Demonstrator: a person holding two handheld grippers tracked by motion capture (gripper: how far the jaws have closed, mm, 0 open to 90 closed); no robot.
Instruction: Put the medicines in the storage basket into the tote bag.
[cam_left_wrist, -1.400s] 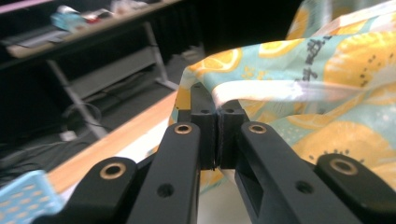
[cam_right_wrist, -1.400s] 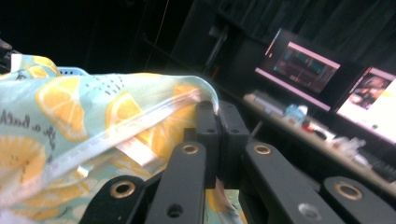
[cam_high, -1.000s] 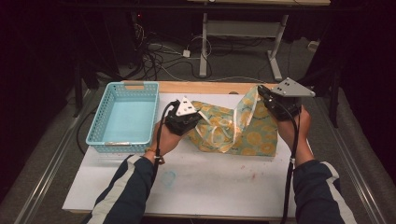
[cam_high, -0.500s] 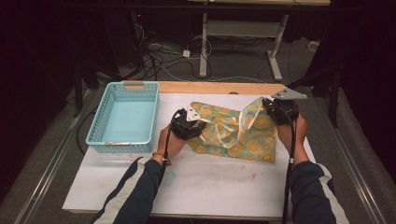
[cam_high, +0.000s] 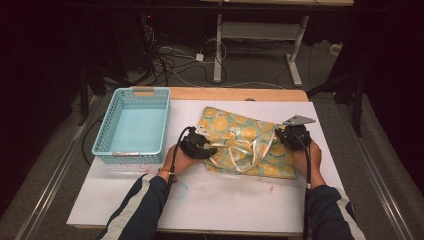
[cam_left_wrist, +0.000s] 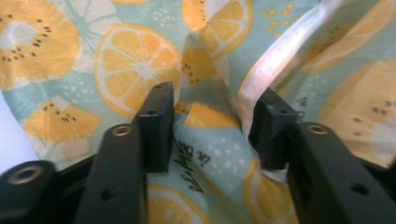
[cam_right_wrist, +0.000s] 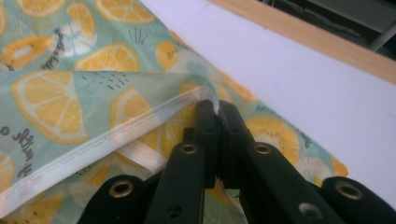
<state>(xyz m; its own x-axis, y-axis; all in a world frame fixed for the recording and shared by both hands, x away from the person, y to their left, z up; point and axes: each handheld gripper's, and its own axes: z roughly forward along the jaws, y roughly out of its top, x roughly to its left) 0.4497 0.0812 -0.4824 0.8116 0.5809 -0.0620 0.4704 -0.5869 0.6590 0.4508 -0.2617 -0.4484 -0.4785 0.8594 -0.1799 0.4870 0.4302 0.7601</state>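
Both hands have come down since a second ago: the right gripper (cam_high: 291, 135), then raised with the bag's rim lifted into a peak, now sits low at the right end of the lemon-print bag (cam_high: 247, 142), and the fabric lies nearly flat on the white table (cam_high: 240, 200). The left gripper (cam_high: 200, 148) has shifted from the bag's left corner onto its near-left edge.

In the left gripper view, the jaws stand apart over the cloth, a pale handle strap (cam_left_wrist: 275, 60) running beside one pad; nothing is pinched between them. In the right gripper view, the jaws are pressed together on the bag's stitched white hem (cam_right_wrist: 140, 123), holding a fold of it up.

Small dark handwriting-style lettering is printed between the lemon slices, too blurred and skewed to read.

Farther left, a light blue basket (cam_high: 102, 135) stands well apart from the bag. Beyond the table's wooden far edge, cables (cam_high: 170, 62) lie on the floor.
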